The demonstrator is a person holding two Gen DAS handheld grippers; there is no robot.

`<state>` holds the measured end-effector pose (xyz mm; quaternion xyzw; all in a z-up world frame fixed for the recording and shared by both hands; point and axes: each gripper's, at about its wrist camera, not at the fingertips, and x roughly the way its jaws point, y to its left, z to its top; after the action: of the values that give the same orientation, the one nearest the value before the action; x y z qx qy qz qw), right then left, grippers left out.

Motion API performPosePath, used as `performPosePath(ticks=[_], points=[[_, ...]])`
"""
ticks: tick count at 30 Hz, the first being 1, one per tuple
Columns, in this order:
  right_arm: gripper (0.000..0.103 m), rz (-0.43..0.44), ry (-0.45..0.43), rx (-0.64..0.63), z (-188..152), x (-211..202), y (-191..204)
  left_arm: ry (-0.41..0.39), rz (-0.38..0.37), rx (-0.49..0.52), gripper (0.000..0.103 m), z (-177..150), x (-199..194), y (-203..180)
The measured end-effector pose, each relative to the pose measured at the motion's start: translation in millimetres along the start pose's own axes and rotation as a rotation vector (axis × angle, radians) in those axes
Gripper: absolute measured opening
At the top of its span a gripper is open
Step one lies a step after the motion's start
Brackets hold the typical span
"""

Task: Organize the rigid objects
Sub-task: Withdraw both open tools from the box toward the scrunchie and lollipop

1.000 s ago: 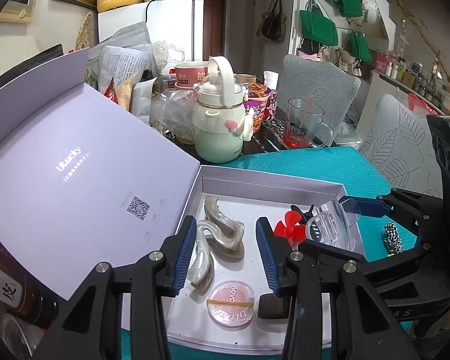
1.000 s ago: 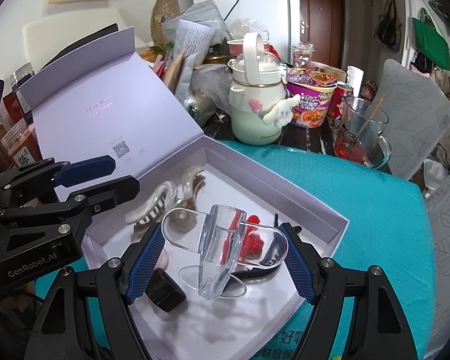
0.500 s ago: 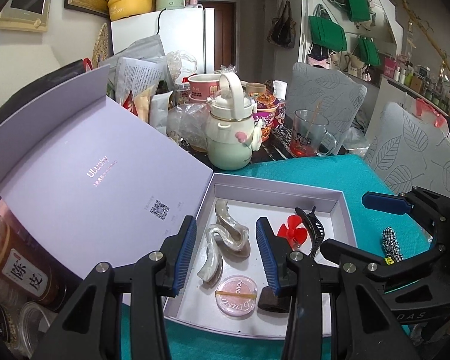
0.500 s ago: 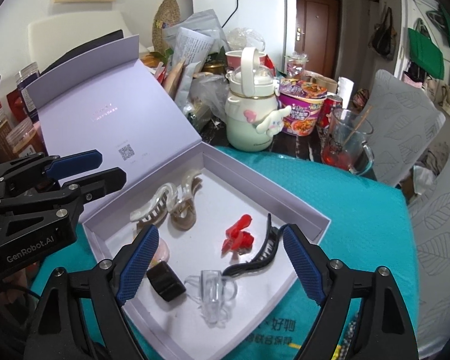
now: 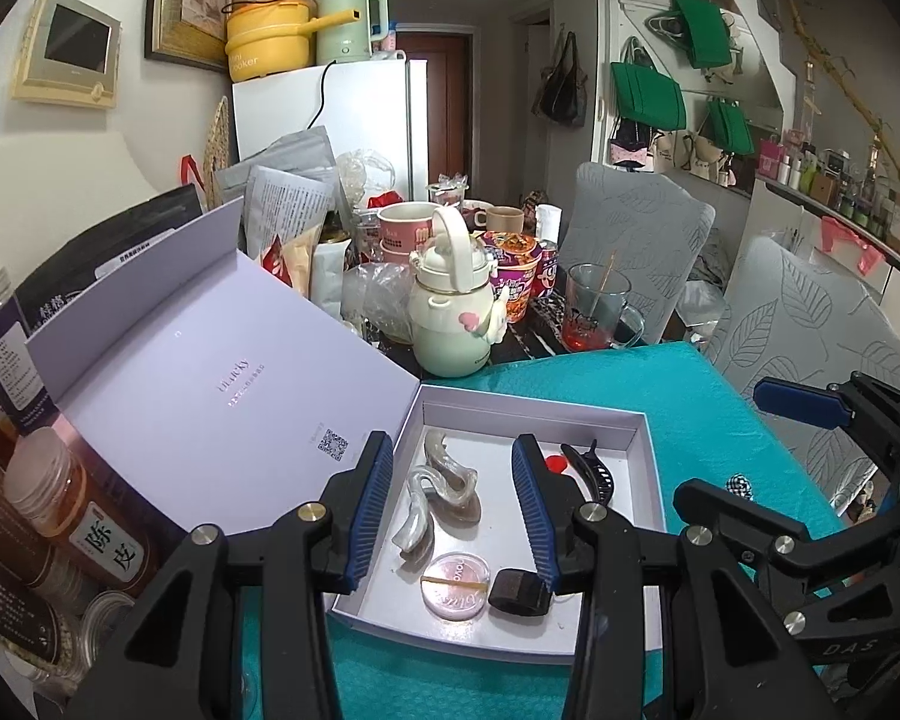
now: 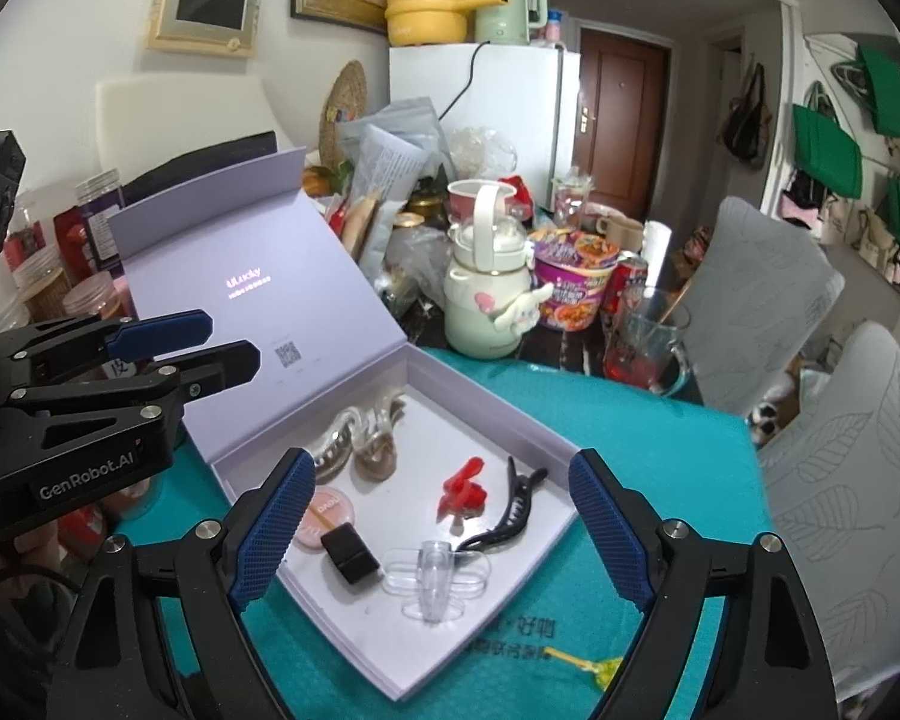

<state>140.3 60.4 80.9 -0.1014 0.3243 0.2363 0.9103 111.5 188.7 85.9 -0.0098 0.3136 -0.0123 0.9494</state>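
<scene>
The clear clip lies in the lavender box, below and between the spread, empty jaws of the right tongs. The left tongs are held partly spread, gripping nothing. A placing step appears finished; the checkered item, possibly a hair tie, beside the box would be fetched next.

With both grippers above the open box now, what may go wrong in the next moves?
1. The clear hair clip lies near the low front wall of the lavender box; a nudge might push it out.
2. The raised lid leans towards crowded jars; the left gripper beside it could knock it.
3. The checkered hair tie lies on the teal mat outside the box, half hidden by the right gripper, so it might be missed.
</scene>
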Motion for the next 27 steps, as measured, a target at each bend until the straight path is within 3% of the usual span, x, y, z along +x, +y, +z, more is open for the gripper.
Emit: performPosePath(ticks=[12,13,16,17,27], points=[[0.091,-0.027,-0.064,0.023,-12,-46,-1,-0.009,-0.001,0.010,0.042,-3,-28,-15],[0.091,-0.030,-0.067,0.025,-15,-50,-2,-0.007,0.000,0.011,0.049,-4,-28,-17],[0.091,-0.038,-0.075,0.038,-22,-61,-4,-0.012,-0.007,0.015,0.089,-9,-34,-23],[0.091,-0.040,-0.077,0.040,-24,-64,-5,-0.021,-0.008,0.015,0.092,-11,-37,-25],[0.093,-0.092,-0.083,0.100,-57,-97,-27,-0.021,-0.027,0.072,0.092,-29,-51,-59]])
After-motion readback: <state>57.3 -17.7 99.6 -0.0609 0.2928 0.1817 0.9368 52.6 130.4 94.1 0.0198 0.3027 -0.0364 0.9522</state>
